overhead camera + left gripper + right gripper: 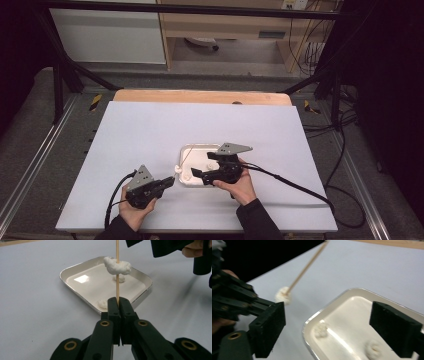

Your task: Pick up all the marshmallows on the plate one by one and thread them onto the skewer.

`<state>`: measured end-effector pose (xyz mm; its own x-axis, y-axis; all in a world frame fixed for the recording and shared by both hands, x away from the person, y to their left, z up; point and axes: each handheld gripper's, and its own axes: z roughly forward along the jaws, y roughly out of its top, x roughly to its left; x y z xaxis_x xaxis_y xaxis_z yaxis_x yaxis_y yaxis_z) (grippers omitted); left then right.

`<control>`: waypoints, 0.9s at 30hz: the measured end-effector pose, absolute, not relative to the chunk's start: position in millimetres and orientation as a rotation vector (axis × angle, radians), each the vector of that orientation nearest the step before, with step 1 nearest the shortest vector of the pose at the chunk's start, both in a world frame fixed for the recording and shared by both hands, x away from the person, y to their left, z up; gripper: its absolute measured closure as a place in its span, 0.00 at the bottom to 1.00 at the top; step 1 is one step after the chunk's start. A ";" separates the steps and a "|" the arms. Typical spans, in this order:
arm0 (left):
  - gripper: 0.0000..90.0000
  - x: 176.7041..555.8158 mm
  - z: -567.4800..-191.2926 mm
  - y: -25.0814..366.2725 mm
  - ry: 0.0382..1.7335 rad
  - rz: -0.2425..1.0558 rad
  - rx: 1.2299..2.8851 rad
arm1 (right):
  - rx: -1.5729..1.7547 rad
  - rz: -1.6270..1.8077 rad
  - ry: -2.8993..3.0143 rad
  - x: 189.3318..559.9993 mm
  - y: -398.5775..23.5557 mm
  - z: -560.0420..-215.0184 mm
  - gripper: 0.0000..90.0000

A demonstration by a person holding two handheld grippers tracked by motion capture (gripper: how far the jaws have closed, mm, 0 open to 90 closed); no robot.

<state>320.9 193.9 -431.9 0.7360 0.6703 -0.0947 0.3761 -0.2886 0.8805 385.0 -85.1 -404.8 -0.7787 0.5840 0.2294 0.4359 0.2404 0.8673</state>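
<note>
Wooden skewer [117,270] clamped in left gripper [119,305] jaws | right gripper [327,327] jaws wide, empty over tray [342,300]

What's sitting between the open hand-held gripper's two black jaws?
Nothing held: in the right gripper view, the right hand-held gripper frames the tray and two white pieces below.
</note>
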 end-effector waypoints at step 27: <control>0.99 322.0 -435.3 199.2 0.821 0.333 1.926 | 1.004 1.177 2.486 423.1 -92.0 -449.8 0.60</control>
